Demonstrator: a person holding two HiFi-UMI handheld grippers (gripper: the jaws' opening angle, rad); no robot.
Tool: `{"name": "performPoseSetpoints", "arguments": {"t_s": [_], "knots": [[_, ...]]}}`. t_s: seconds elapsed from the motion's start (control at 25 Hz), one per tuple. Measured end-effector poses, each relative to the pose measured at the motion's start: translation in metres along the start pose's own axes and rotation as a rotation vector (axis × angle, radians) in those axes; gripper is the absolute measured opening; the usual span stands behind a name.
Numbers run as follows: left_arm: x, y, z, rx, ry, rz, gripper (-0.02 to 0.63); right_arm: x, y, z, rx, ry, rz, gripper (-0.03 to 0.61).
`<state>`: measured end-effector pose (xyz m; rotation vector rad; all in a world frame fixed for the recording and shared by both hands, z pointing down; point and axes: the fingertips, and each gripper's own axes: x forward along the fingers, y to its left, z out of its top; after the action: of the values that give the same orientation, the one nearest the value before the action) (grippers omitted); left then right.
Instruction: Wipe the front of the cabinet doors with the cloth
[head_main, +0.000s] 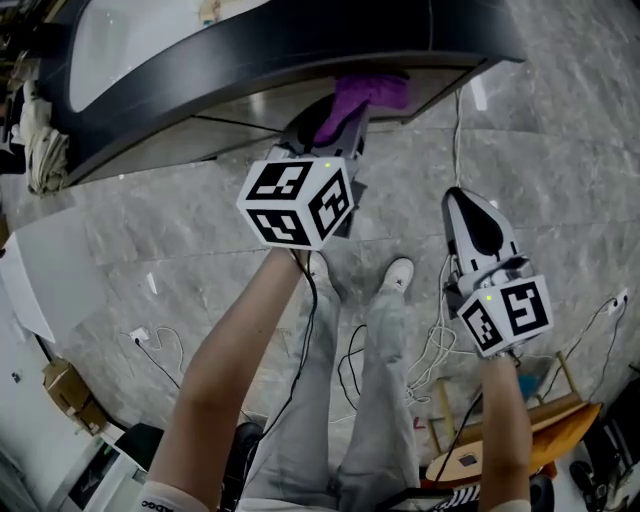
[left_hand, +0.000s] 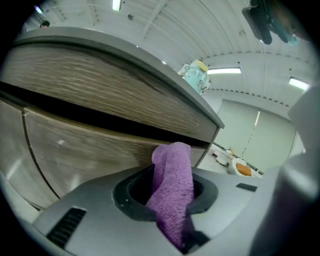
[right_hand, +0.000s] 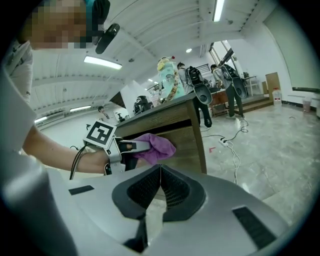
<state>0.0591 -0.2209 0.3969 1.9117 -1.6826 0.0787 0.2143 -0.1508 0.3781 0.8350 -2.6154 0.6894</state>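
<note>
Left hand-held gripper (left_hand: 167, 197) clamped the purple terry cloth (head_main: 372, 92) lengthwise along its jaws, tip pointing at the wood-grain cabinet door (left_hand: 85, 150); right hand-held gripper (right_hand: 159, 186) was closed, empty.

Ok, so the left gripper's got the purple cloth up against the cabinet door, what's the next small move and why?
Probably sweep the left gripper sideways toward the person's left, with the cloth pressed on the cabinet door. The cloth sits by the door's upper right end, and most of the wood face stretches off leftward. The right gripper is shut, empty and away.
</note>
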Motion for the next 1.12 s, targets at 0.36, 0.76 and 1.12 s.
{"name": "performPoseSetpoints", "arguments": {"t_s": [0.36,0.76,1.12], "knots": [[-0.061,0.091,0.007,0.070,0.013,0.078,0.089,0.041,0.056,-0.002,-0.032,0.031,0.034,0.026],[-0.121,0.177,0.017,0.067,0.021,0.191,0.089,0.079,0.118,0.009,-0.066,0.027,0.093,0.026],[-0.128,0.126,-0.015,0.071,-0.013,0.206,0.087,0.050,0.077,-0.016,-0.041,0.058,0.126,0.026]]}}
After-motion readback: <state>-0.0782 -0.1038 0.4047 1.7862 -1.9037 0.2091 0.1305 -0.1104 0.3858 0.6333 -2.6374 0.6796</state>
